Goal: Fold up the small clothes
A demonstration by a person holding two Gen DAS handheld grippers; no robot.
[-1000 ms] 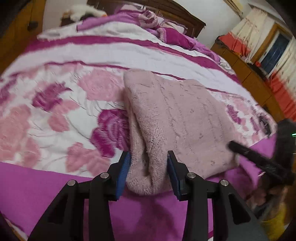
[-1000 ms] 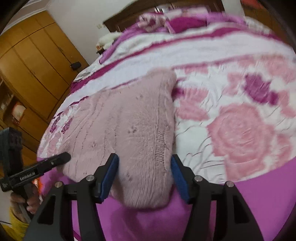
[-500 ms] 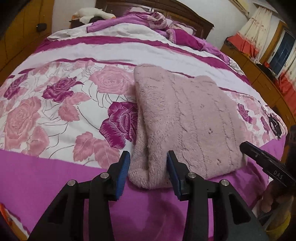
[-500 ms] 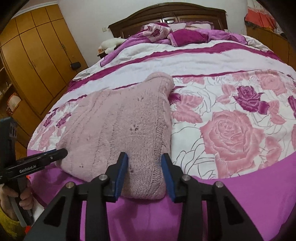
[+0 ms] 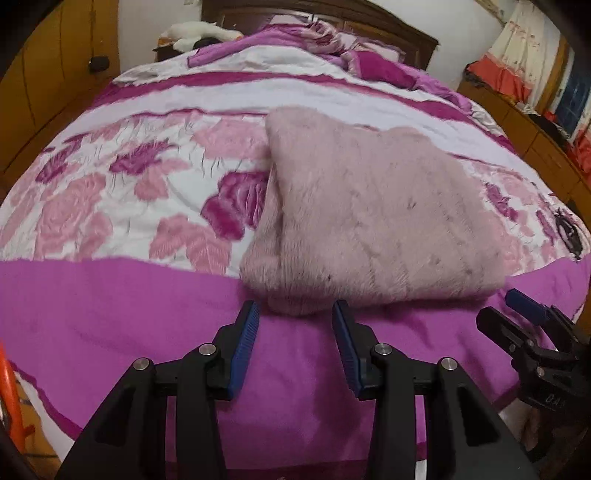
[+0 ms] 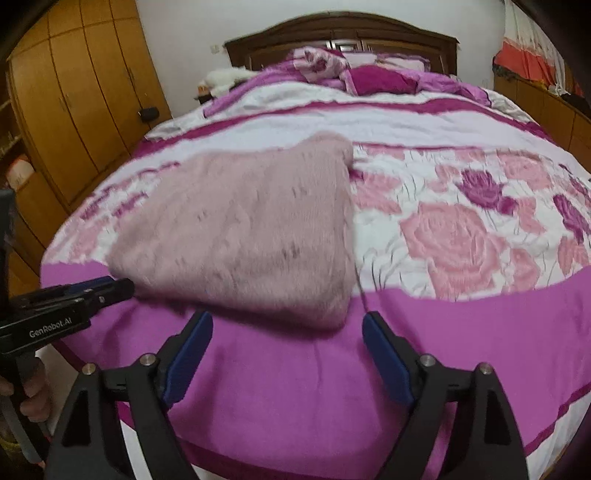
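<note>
A folded, fluffy pale pink sweater (image 5: 369, 221) (image 6: 251, 229) lies flat on the floral quilt, its near edge resting on the quilt's magenta band. My left gripper (image 5: 294, 317) hovers just short of that edge, near the sweater's left corner, its jaws apart and holding nothing. My right gripper (image 6: 288, 326) hangs short of the sweater's right corner, its jaws opening wide with nothing between them. Each gripper also shows in the other's view: the right gripper (image 5: 517, 306) at the right side, the left gripper (image 6: 110, 288) at the left, held by a hand.
The quilt (image 6: 461, 240) covers a wide bed, with crumpled bedding (image 6: 354, 74) piled at the dark wooden headboard. A wooden wardrobe (image 6: 85, 103) stands along the left and low cabinets (image 5: 535, 140) along the right. A white plush toy (image 5: 195, 33) lies by the headboard.
Both grippers let go of the sweater's near edge and drew back toward the foot of the bed. The right jaws narrowed, then spread wide. The sweater now lies flat.
</note>
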